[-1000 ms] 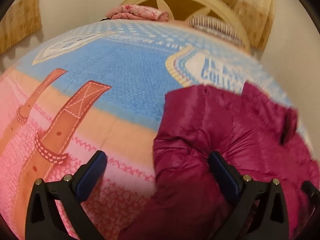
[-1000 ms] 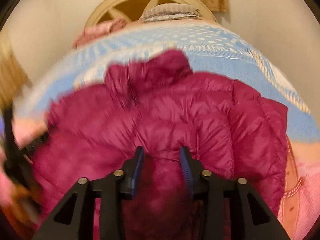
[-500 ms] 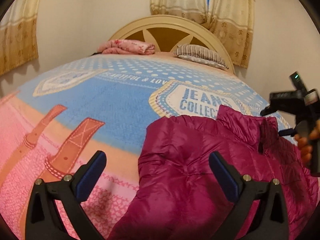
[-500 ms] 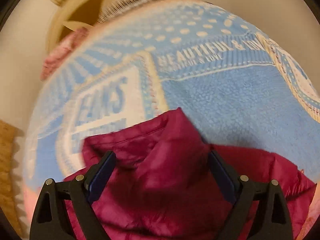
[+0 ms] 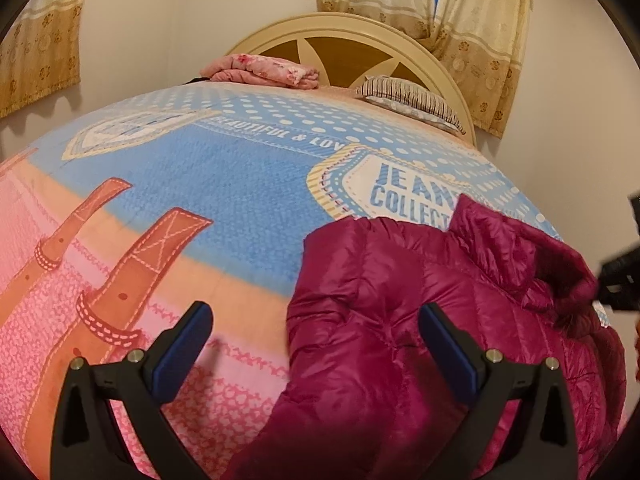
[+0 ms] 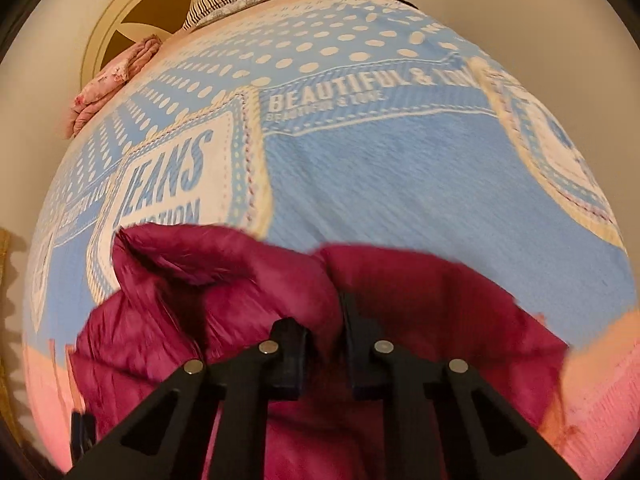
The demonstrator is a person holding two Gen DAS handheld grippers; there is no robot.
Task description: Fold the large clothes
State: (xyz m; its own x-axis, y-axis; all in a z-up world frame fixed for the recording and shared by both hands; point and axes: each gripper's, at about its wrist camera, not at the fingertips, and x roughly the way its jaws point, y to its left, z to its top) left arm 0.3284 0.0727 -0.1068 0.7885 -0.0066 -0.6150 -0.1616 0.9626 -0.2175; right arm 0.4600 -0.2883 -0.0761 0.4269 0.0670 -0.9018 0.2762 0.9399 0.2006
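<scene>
The jacket (image 5: pixel 420 320) lay lower right on the bed (image 5: pixel 240 200). The right gripper (image 6: pixel 322 344) pinched its collar; the left gripper (image 5: pixel 316 344) gaped wide, unladen. Likely next: grasp the near edge and fold.

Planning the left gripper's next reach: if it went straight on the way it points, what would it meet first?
Probably the left edge of the magenta puffer jacket, between the open left gripper fingers; depth is unclear.

A home bedroom: a bed with a printed blanket (image 5: pixel 240 184), a rounded cream headboard (image 5: pixel 348 40), a striped pillow (image 5: pixel 408 98) and patterned curtains (image 5: pixel 472 20).
</scene>
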